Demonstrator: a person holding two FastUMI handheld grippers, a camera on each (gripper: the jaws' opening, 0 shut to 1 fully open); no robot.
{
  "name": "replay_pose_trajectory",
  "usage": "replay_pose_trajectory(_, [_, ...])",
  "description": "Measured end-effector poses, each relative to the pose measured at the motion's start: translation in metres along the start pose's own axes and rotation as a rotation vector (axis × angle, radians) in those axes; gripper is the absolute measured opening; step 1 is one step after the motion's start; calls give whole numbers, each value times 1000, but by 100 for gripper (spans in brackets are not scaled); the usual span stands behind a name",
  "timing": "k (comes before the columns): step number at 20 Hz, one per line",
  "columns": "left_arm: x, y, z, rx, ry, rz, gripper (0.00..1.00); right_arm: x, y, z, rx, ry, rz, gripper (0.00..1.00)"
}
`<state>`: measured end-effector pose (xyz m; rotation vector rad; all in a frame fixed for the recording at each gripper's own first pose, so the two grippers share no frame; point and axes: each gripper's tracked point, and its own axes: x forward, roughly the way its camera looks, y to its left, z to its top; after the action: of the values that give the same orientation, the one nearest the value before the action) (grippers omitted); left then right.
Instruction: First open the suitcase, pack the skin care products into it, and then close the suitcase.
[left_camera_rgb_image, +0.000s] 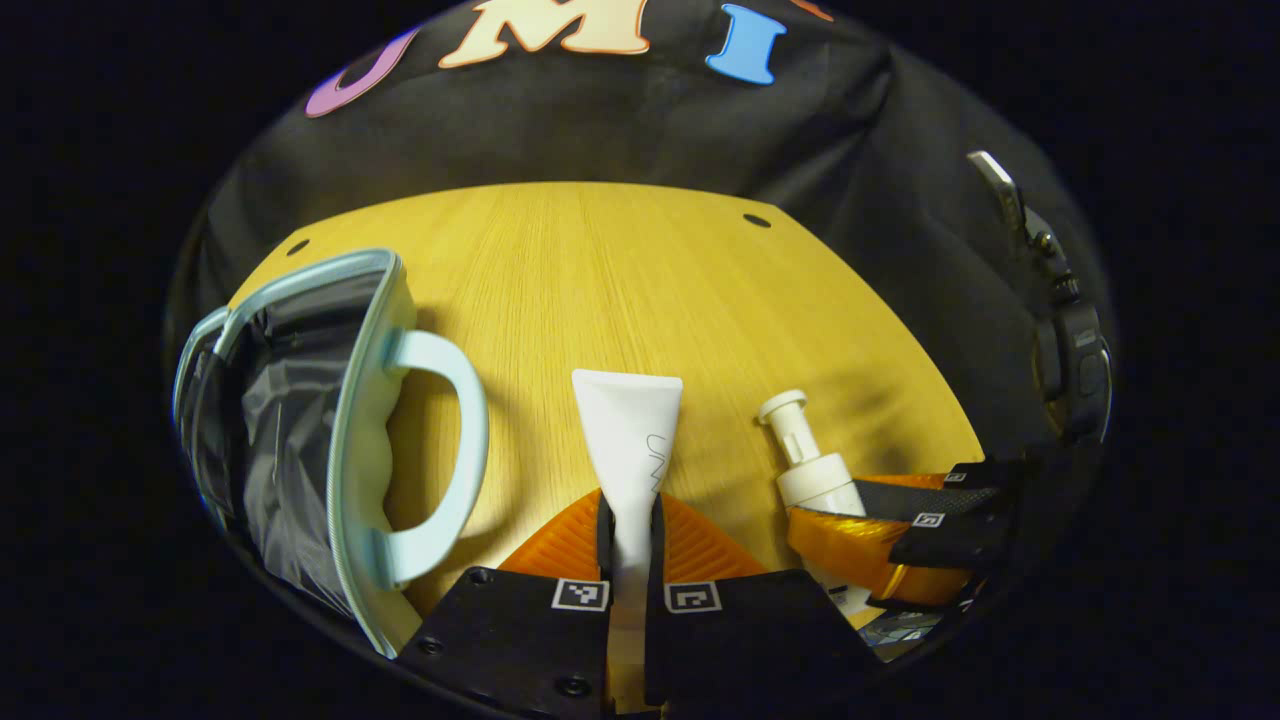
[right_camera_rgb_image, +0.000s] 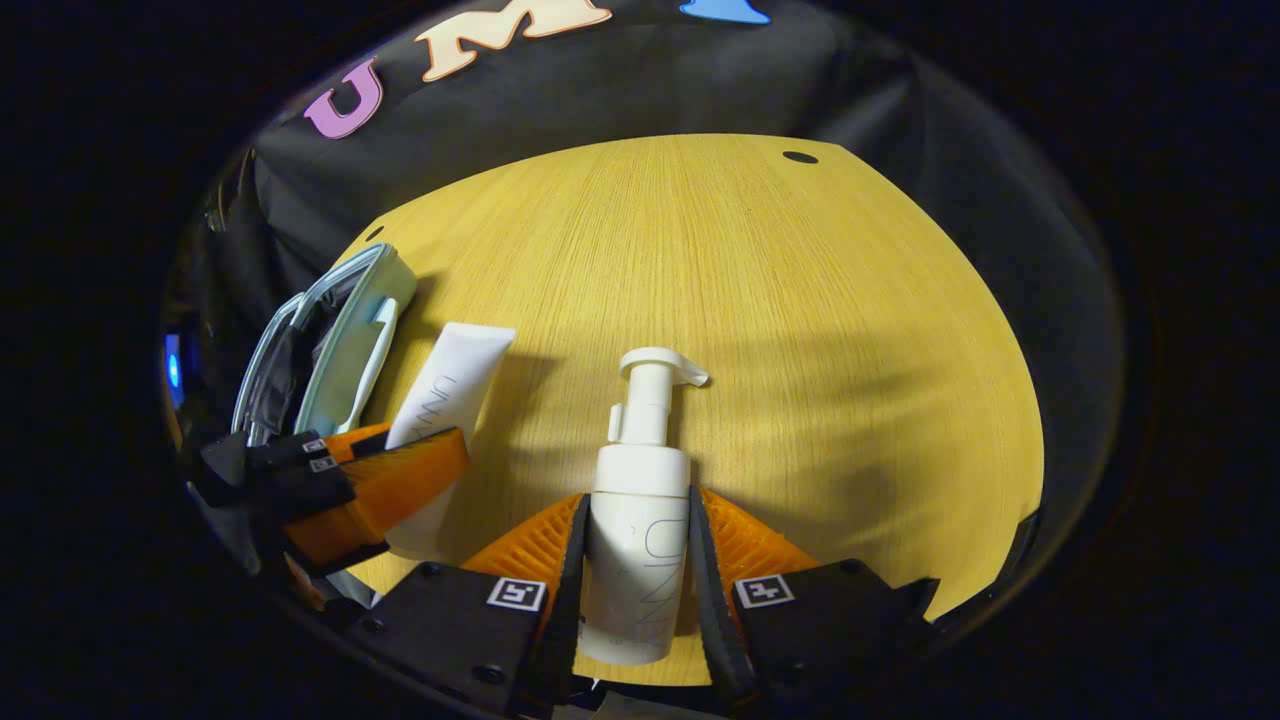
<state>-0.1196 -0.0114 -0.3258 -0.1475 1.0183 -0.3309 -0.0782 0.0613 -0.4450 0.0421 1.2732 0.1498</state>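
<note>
1. My left tool (left_camera_rgb_image: 630, 530) is clamped on the white tube (left_camera_rgb_image: 630, 440): both orange fingers press its lower part, and the flat crimped end points away from me over the yellow wooden surface (left_camera_rgb_image: 620, 280).
2. My right tool (right_camera_rgb_image: 637, 560) grips the white pump bottle (right_camera_rgb_image: 640, 520) by its body, with a finger on each side; the pump head points away from me, its nozzle turned to the right in the right gripper view.
3. In the left gripper view the right tool and its bottle sit just to the right of the tube; in the right gripper view the left tool (right_camera_rgb_image: 380, 490) and the tube (right_camera_rgb_image: 450, 390) sit just to the left of the bottle.
4. The pale blue suitcase (left_camera_rgb_image: 300, 430) stands open at the left edge of the surface, its dark lining (left_camera_rgb_image: 280, 420) showing and its handle (left_camera_rgb_image: 450, 450) facing the tube.
5. Tube and bottle are both outside the suitcase, over the surface beside it.
</note>
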Motion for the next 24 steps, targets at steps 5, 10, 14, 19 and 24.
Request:
replay_pose_trajectory(5, [-27,12,52,-8,-78,6,6,-5,9,2,20,-10,35,54])
replay_pose_trajectory(10, [-62,87,63,-30,-106,103,6,-17,20,33,43,-78,57,53])
replay_pose_trajectory(14, [-71,144,47,-84,-78,185,6,-28,33,61,92,-132,83,54])
replay_pose_trajectory(19, [-67,208,17,-164,-20,262,6,-48,68,89,105,-182,142,53])
replay_pose_trajectory(24, [-60,248,-10,-222,33,295,6,-61,114,107,92,-211,209,53])
